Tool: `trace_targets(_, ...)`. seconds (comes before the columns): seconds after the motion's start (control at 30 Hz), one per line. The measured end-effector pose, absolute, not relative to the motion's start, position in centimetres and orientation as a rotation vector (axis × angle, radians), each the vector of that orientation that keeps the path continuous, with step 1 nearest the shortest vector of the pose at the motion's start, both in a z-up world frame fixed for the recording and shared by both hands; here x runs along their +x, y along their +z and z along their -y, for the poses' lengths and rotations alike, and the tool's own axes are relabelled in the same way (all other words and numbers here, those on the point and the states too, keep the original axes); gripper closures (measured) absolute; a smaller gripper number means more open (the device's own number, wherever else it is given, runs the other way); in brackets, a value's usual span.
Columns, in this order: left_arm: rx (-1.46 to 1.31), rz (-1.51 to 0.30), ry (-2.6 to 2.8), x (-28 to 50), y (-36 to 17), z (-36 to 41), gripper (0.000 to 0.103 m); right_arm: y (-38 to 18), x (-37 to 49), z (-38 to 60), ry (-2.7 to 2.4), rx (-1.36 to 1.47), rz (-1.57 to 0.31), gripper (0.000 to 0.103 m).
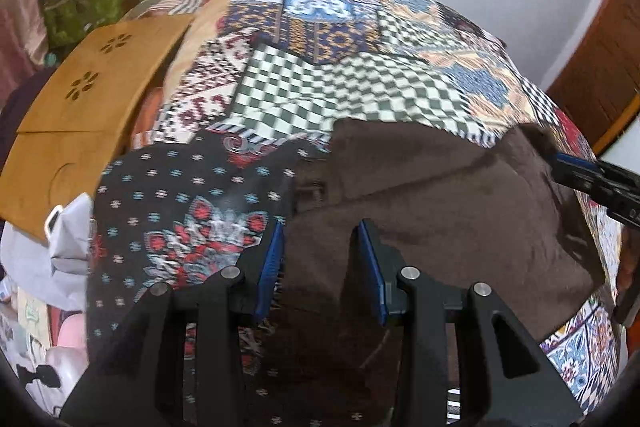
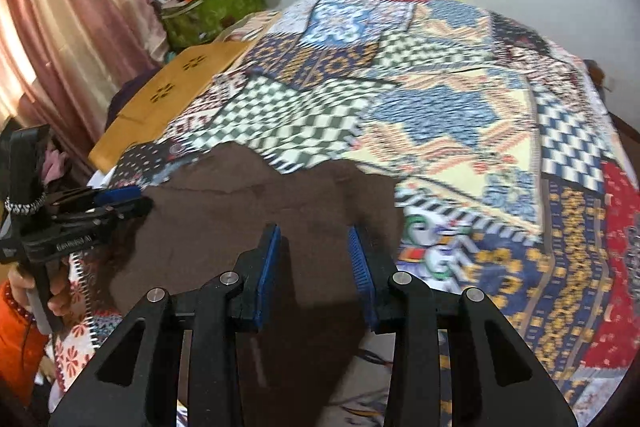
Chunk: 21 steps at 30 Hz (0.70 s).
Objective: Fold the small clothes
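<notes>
brown cloth [image 1: 420, 195] under both tools, jaws apart

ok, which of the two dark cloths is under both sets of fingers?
The plain brown garment, which has no print. The black floral-print cloth lies beside it on its left, only by the left gripper.

Soft, even indoor light, warm daylight glowing through the pink curtain [image 2: 60, 27] at left, motion blur smearing the patchwork bedspread [image 2: 460, 115], strong fisheye bending, dark vignette at corners, no harsh glare
</notes>
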<state>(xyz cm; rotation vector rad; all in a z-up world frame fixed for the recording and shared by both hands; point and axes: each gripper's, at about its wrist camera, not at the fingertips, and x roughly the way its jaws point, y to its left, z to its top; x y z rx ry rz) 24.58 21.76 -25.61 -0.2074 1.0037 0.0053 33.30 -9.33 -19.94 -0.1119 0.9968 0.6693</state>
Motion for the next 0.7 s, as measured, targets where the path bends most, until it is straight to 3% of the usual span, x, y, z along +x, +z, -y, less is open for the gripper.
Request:
trace_targets(0.27,-0.154,-0.836,0.019,21.2,-17.4,-20.3,0.065,-12.9,29.2,11.9,0.671,-0.064,-0.812,0.071)
trace_targets(0.5,-0.051,-0.578,-0.004,13.9,-7.2,-15.4,0.065,-4.7,22.4,13.0,0.729,-0.005,-0.572,0.071)
trace_targets(0.7,-0.008,-0.388,-0.024,6.8,-2.0,-11.9,0.063,-0.2,16.4,13.9,0.748,0.006,-0.403,0.071)
